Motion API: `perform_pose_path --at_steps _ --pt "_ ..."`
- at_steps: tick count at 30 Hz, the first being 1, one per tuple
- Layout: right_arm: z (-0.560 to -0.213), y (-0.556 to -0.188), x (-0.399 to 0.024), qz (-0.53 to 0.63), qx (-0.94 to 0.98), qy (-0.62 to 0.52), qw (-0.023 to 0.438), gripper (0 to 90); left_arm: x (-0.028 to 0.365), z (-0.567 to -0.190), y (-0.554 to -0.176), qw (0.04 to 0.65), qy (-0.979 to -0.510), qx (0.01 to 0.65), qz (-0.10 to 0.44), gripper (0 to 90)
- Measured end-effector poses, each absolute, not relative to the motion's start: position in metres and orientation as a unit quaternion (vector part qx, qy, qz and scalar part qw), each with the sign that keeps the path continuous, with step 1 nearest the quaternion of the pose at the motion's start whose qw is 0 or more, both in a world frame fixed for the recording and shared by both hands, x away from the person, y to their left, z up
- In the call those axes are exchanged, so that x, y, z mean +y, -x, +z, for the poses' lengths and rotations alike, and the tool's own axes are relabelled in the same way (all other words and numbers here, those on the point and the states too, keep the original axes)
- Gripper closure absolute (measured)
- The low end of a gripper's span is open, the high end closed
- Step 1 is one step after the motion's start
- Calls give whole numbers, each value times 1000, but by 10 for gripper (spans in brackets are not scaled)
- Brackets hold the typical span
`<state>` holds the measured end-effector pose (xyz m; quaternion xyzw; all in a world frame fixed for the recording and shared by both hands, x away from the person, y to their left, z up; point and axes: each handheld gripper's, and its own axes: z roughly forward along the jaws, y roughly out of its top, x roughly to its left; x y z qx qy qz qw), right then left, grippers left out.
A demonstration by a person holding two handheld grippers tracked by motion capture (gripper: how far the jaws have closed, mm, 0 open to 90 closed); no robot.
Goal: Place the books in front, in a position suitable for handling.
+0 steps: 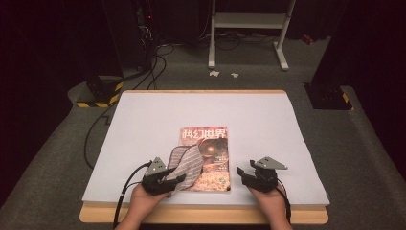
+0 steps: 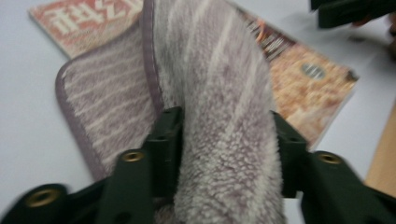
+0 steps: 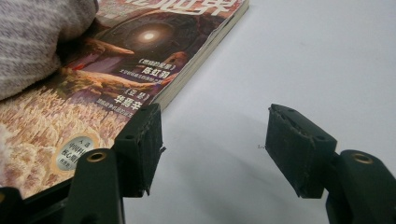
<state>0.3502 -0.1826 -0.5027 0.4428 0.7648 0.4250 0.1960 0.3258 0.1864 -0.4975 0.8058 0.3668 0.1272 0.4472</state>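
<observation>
Left gripper (image 1: pixel 173 181): jaws about half apart, with a fold of striped grey towel (image 2: pixel 219 116) bunched between them. In the left gripper view the pile fills the gap and presses against both pads, so it has hold of the towel.

From that grip the towel runs forward and away from the gripper. One fold is raised and draped over the near left part of a magazine (image 1: pixel 210 160); a flat flap with a darker hemmed edge lies to the jaws' left on the white table cover (image 1: pixel 143 124). In the high view the towel (image 1: pixel 187 163) sits just ahead of the left gripper and covers the magazine's near left corner.

The magazine lies flat with its red title band at the far end, between the two grippers.

Right gripper (image 1: pixel 245 176): jaws wide apart, nothing between them. In the right gripper view (image 3: pixel 212 142) they hang over bare table cover. The magazine's (image 3: pixel 140 70) near right edge is just beside one jaw; I can't tell whether they touch. Towel edge (image 3: pixel 37 42) is farther off, on the magazine's far side from this gripper.

A hand holds each gripper at the near table edge.
</observation>
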Motion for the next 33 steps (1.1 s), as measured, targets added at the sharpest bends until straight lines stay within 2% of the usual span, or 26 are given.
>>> perform_pose_path --at_steps 1,2,3,6,16,27,33 --pt "-502 -350 -184 426 763 -445 195 363 187 -499 -325 448 -806 364 127 471" --pt "-503 -350 -185 427 762 -445 196 363 188 -498 -324 450 -805 364 131 509" --pt "-502 -350 -185 428 761 -446 195 363 188 -498 -324 453 -805 360 132 594" --pt "-502 -350 -185 428 761 -446 194 363 184 -501 -322 448 -810 352 139 659" --pt "-502 -351 -184 428 761 -447 195 363 170 -499 -326 449 -813 348 126 688" --pt "-502 -353 -196 428 752 -458 203 364 87 -496 -331 438 -836 311 112 707" --pt "-502 -354 -200 429 748 -463 204 364 62 -495 -331 434 -843 297 113 706"
